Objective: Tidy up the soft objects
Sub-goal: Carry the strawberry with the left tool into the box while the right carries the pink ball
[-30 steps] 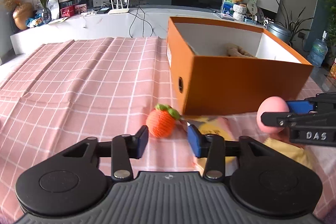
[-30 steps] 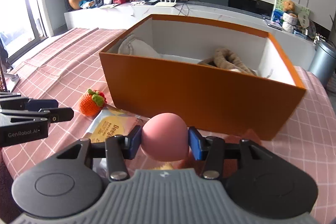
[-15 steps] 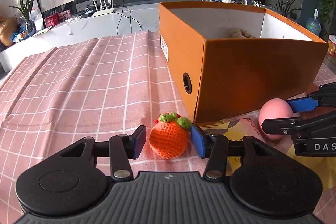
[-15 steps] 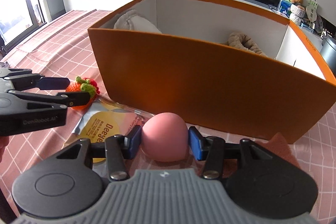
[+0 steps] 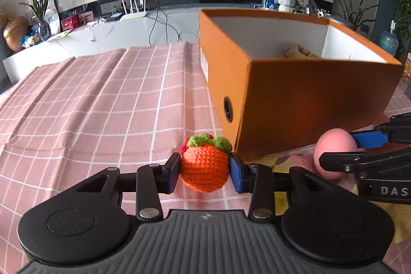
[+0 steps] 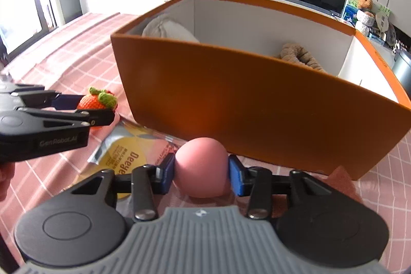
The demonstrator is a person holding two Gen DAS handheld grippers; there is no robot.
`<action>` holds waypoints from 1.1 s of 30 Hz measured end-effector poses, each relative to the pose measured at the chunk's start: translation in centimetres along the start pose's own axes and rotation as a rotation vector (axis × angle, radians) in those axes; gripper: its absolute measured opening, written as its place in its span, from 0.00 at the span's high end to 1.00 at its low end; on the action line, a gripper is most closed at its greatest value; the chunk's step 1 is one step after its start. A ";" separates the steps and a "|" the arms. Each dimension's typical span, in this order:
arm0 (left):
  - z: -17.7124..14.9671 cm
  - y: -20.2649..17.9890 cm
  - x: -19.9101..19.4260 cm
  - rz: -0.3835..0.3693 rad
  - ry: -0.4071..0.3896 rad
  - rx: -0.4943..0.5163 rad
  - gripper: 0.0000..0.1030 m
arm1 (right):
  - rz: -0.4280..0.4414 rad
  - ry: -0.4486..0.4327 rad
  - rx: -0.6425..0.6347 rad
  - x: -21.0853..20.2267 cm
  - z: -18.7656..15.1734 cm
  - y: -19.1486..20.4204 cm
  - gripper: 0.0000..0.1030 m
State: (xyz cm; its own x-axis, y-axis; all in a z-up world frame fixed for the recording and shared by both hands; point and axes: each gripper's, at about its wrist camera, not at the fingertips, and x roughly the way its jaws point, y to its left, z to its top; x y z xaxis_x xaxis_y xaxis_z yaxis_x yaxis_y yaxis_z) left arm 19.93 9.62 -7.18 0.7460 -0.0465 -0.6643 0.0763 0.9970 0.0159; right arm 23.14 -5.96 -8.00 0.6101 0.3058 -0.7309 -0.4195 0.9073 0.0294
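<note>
My left gripper (image 5: 204, 168) is shut on an orange crocheted fruit (image 5: 204, 166) with green leaves, just above the pink checked tablecloth by the near left corner of the orange box (image 5: 303, 104). It also shows in the right wrist view (image 6: 96, 102). My right gripper (image 6: 201, 171) is shut on a pink egg-shaped sponge (image 6: 201, 166), in front of the box's long wall (image 6: 251, 114). The sponge shows in the left wrist view (image 5: 334, 148) too. Inside the box lie a brown plush (image 6: 300, 57) and a white soft thing (image 6: 167, 28).
A yellow foil packet (image 6: 131, 153) lies flat on the cloth between the two grippers. A reddish cloth (image 6: 341, 179) lies under my right gripper's right side. A white counter (image 5: 115, 25) with plants and a router stands behind the table.
My left gripper moved forward around the crocheted fruit and closed on it. My right gripper kept hold of the pink sponge and drew nearer the box wall.
</note>
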 end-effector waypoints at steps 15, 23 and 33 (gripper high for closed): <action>3.5 -3.5 -7.0 -0.118 -0.100 0.002 0.56 | 0.021 -0.142 0.010 -8.0 0.9 -1.3 0.59; 6.0 -5.8 -7.8 -0.157 -0.151 0.091 0.56 | 0.008 -0.224 -0.004 -11.5 3.1 -2.7 0.60; 10.1 -7.7 -6.0 -0.149 -0.171 0.163 0.56 | -0.049 -0.259 -0.051 -11.5 7.1 -4.5 0.60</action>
State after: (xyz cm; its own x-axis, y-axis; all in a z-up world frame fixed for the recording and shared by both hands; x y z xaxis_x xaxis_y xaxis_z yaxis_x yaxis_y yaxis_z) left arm 21.54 1.63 4.29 0.8185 -0.2154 -0.5326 0.2886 0.9558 0.0570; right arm 22.84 -11.52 5.09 0.7791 0.3316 -0.5319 -0.4148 0.9090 -0.0408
